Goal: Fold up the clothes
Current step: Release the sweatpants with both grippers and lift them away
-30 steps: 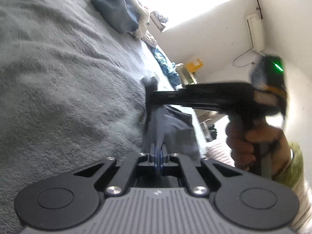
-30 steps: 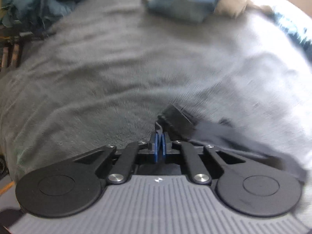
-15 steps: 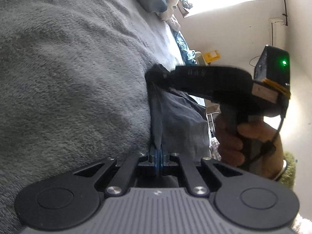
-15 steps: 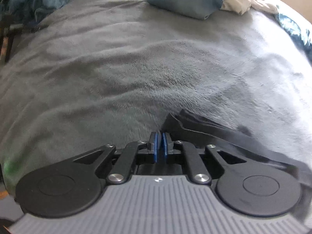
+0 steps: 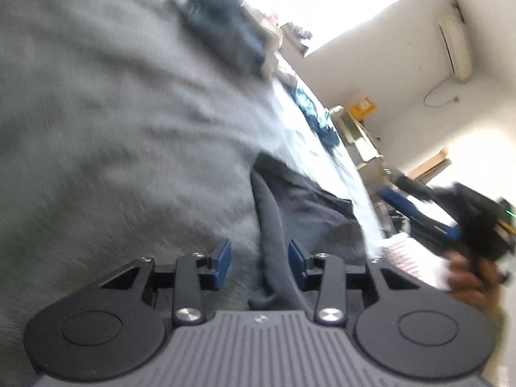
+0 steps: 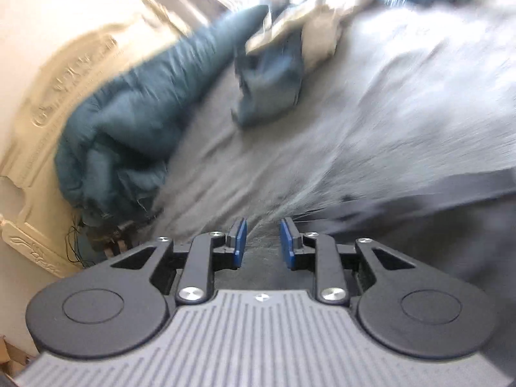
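A dark grey garment (image 5: 300, 206) lies folded on the grey fleece blanket (image 5: 113, 122). Its thick edge runs between the blue pads of my left gripper (image 5: 259, 266), which stands open around it. In the same view my right gripper (image 5: 419, 213) is off to the right, held in a hand, also open and away from the cloth. In the right wrist view my right gripper (image 6: 262, 243) is open with only blanket fur between its pads, and the dark garment (image 6: 435, 200) lies to its right. Both views are blurred.
A pile of blue and cream clothes (image 6: 277, 64) sits at the far side of the bed, beside a teal quilt (image 6: 135, 122) against a cream headboard (image 6: 42, 96). Past the bed's right edge are a bright window (image 5: 322, 3) and cluttered shelves (image 5: 361, 135).
Both grippers have opened and let go of the dark garment, which now lies on the blanket. The right gripper has swung away to the right and turned toward the headboard.
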`<state>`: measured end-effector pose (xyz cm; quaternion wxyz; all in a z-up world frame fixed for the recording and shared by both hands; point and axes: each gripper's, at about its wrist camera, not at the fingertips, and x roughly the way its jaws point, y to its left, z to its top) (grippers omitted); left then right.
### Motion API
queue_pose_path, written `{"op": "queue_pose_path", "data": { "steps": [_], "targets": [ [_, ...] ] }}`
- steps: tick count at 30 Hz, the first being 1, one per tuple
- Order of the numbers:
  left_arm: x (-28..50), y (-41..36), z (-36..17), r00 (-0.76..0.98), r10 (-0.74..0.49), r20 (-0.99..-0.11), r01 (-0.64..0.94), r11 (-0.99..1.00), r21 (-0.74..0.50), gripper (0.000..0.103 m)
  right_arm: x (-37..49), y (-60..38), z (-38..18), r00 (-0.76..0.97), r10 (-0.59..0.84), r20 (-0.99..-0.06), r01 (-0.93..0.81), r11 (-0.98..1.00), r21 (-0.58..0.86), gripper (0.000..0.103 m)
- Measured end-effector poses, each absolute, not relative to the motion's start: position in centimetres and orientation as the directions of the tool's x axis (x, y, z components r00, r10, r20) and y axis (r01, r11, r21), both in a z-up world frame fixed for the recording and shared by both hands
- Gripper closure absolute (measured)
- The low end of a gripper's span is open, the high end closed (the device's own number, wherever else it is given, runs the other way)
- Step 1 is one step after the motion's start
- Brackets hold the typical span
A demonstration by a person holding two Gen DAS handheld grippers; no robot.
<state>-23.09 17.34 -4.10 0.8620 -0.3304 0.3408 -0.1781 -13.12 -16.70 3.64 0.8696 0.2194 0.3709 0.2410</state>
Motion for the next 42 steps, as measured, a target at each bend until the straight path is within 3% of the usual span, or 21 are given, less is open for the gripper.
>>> {"op": "queue_pose_path", "data": {
  "steps": [2, 5, 9, 12, 17, 22, 25, 29, 32, 35, 38, 42],
  "targets": [
    [-23.8, 16.2, -2.6, 0.732, -0.505, -0.458, 0.137, 0.767, -0.627, 0.066, -15.8, -19.6, 4.7, 0.655, 0.562, -0.505, -0.257, 0.794, 0.550, 0.078],
    [-24.8, 13.7, -1.3, 0.763, -0.477, -0.435, 0.217, 0.824, -0.524, 0.066, -20.4, -22.1, 3.4, 0.717, 0.451, -0.531, -0.249, 0.877, 0.410, 0.077],
    [-25.4, 10.5, -1.9, 0.738, -0.451, -0.501, 0.248, 0.872, -0.421, 0.068, -24.9, -23.6, -0.6, 0.743, 0.374, -0.554, -0.242, 0.923, 0.298, 0.077],
    [-25.6, 10.0, -3.2, 0.734, -0.370, -0.570, 0.185, 0.916, -0.356, 0.072, -26.4, -24.7, -3.6, 0.759, 0.340, -0.556, -0.212, 0.936, 0.282, 0.077],
    [-26.1, 10.6, -3.9, 0.743, -0.304, -0.596, 0.125, 0.938, -0.322, 0.071, -26.6, -25.8, -6.5, 0.765, 0.287, -0.576, -0.147, 0.949, 0.278, 0.077],
    [-27.6, 10.3, -1.4, 0.800, -0.268, -0.537, 0.144, 0.954, -0.262, 0.071, -26.7, -26.0, -3.1, 0.801, 0.324, -0.503, -0.198, 0.937, 0.288, 0.077],
    [-27.1, 9.2, -0.7, 0.808, -0.301, -0.507, 0.188, 0.947, -0.262, 0.071, -24.2, -24.8, -2.8, 0.790, 0.370, -0.489, -0.249, 0.922, 0.297, 0.077],
    [-25.1, 8.7, -3.1, 0.780, -0.283, -0.559, 0.147, 0.950, -0.276, 0.071, -20.4, -23.0, -3.1, 0.764, 0.430, -0.481, -0.312, 0.899, 0.309, 0.078],
    [-24.3, 10.2, -4.9, 0.760, -0.306, -0.574, 0.092, 0.924, -0.370, 0.075, -17.8, -21.9, -3.6, 0.744, 0.458, -0.488, -0.342, 0.887, 0.310, 0.079],
    [-24.2, 11.2, -5.3, 0.761, -0.329, -0.559, 0.087, 0.906, -0.415, 0.076, -16.7, -23.0, -5.1, 0.743, 0.359, -0.564, -0.222, 0.928, 0.298, 0.083],
    [-24.2, 11.0, -5.5, 0.763, -0.322, -0.561, 0.098, 0.915, -0.391, 0.077, -16.9, -23.7, -3.9, 0.756, 0.358, -0.548, -0.163, 0.914, 0.373, 0.079],
    [-24.2, 10.3, -5.4, 0.769, -0.301, -0.564, 0.116, 0.933, -0.341, 0.077, -16.6, -19.1, -1.4, 0.707, 0.507, -0.493, -0.353, 0.857, 0.376, 0.079]
  ]
}}
